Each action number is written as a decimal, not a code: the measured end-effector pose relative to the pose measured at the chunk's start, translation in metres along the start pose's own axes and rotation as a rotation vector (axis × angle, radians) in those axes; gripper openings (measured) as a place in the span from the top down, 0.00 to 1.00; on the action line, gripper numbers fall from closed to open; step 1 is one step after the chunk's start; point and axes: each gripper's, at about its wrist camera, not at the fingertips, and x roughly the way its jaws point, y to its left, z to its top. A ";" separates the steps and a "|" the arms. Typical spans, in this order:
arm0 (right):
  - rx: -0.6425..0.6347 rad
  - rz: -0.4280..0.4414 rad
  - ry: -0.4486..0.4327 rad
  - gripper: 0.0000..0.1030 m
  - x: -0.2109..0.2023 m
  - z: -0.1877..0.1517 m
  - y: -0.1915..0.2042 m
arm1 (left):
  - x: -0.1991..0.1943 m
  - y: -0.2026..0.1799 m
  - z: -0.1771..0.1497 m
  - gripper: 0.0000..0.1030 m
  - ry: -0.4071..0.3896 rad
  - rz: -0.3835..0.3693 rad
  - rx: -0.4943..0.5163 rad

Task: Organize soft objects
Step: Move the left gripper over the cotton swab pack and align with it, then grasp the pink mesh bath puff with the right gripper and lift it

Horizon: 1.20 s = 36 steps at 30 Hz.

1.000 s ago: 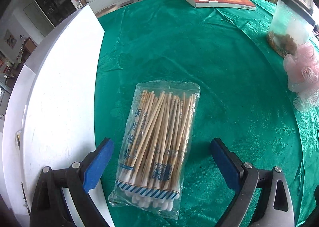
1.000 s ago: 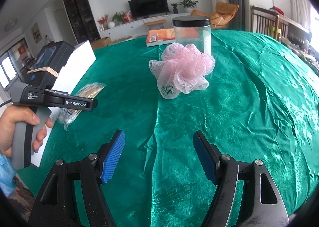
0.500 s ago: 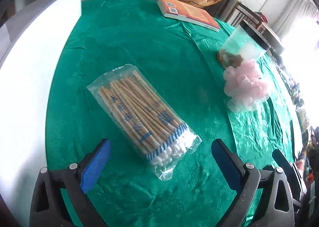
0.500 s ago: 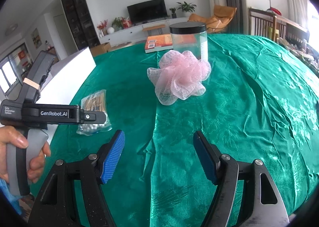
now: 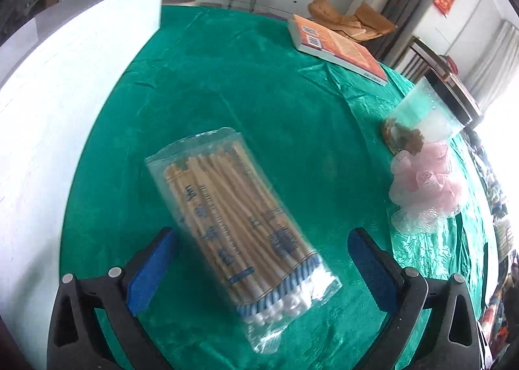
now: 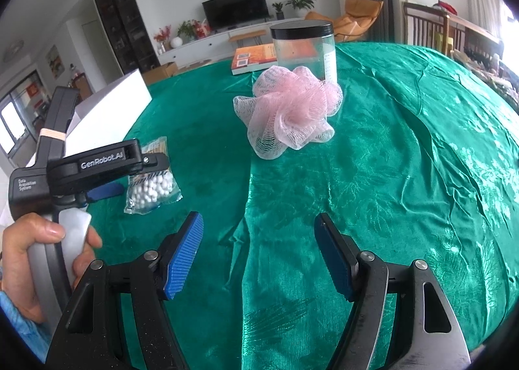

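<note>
Since the earlier frame, left tongs have rolled and their jaws have just been opening, straddling one cotton swab pack untouched near the surface's white-box edge. Right tongs hang apart, empty; one pink mesh puff touches one jar, one book beyond.

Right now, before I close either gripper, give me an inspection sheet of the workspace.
Surface: green tablecloth, wrinkled.
Job's things: cotton swab pack flat between the open left jaws, untouched; pink mesh bath pouf in front of the jar.
Clutter: black-lidded clear jar; orange book; white box.
Grippers: left gripper jaws just opened further, over the pack; right gripper open, empty.
Cables: nothing seen.
Surroundings: living room, TV.
</note>
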 end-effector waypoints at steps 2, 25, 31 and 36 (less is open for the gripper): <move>0.001 0.000 -0.002 0.28 0.000 0.000 0.000 | 0.006 -0.011 0.003 0.00 0.015 0.036 0.060; 0.076 0.011 0.053 0.28 0.010 -0.001 -0.013 | 0.005 -0.021 -0.026 0.00 -0.082 0.199 0.212; 0.090 -0.005 0.054 0.28 0.010 -0.001 -0.017 | 0.005 -0.021 -0.025 0.00 -0.082 0.199 0.212; 0.212 -0.053 -0.041 0.28 -0.007 0.009 -0.045 | 0.005 -0.021 -0.026 0.00 -0.082 0.200 0.212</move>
